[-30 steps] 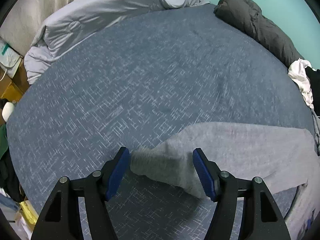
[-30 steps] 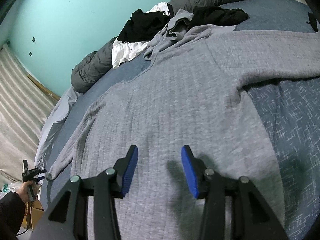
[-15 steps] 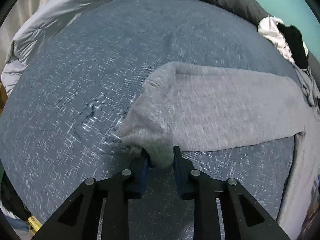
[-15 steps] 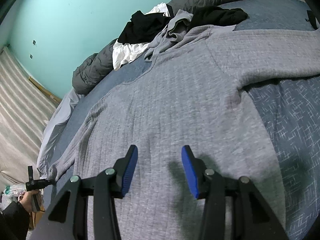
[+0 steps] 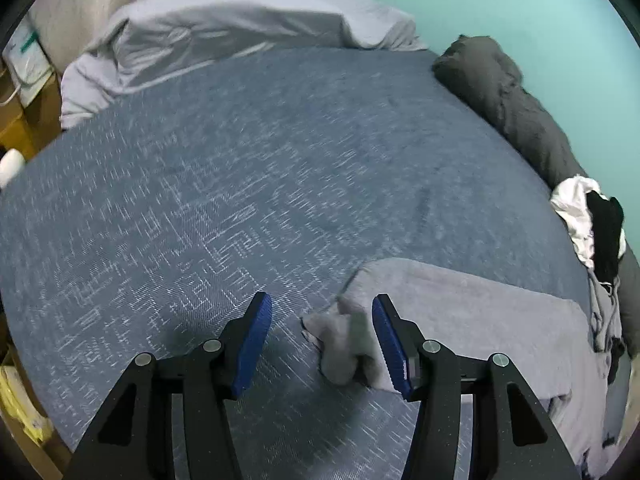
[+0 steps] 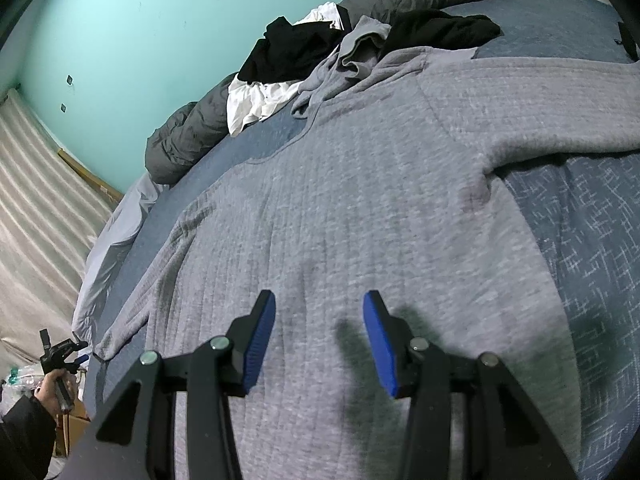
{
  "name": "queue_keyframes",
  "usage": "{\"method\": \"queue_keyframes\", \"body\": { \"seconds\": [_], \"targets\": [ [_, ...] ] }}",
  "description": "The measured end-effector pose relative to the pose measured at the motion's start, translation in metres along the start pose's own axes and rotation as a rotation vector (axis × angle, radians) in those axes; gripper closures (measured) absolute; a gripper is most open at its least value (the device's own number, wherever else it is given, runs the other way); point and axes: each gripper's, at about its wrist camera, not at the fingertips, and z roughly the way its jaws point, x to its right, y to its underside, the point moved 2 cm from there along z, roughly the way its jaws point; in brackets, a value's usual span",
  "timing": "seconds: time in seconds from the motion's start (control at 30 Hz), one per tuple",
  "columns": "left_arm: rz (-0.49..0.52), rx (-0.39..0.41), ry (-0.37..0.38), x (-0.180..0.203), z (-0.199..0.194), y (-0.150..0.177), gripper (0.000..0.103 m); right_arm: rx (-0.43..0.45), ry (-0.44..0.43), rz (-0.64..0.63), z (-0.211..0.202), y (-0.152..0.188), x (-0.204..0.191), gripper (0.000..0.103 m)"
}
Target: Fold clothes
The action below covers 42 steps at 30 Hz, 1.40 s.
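Grey sweater (image 6: 360, 200) lies flat across the blue bed (image 5: 200, 200), sleeve cuff (image 5: 340, 344) bunched between the left gripper (image 5: 322, 344), jaws wide, nothing held. Right gripper (image 6: 320, 344) hovers wide over the body. Looks like sleeve-folding; next, pinch that cuff.

Teal painted wall (image 6: 132, 32), bed under a blue patterned cover (image 5: 224, 184), pale grey duvet (image 5: 240, 28) bunched at its far edge, dark grey bolster (image 5: 516, 112) along the wall, beige curtain (image 6: 36, 208)

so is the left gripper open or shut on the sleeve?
Open. The left gripper has its blue pads apart; the sleeve cuff lies loose between them.
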Motion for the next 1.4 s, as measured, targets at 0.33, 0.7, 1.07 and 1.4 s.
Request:
{"method": "queue_keyframes", "body": {
  "seconds": [0.33,0.7,1.07,1.4],
  "targets": [
    [0.018,-0.09,-0.005,0.005,0.043,0.013,0.047,-0.013,0.012,-0.006,0.006,0.002,0.0,0.057],
    [0.173,0.017,-0.106,0.025,0.008,-0.009,0.093,-0.006,0.008,-0.009,0.005,0.001,-0.002,0.057],
    [0.214,0.102,-0.227,0.011,-0.01,-0.086,0.094,0.011,0.026,-0.024,0.002,0.0,0.0,0.057],
    [0.145,0.023,-0.265,-0.006,0.021,-0.113,0.083,0.025,0.045,-0.028,0.005,0.001,0.002,0.057]
  ]
}}
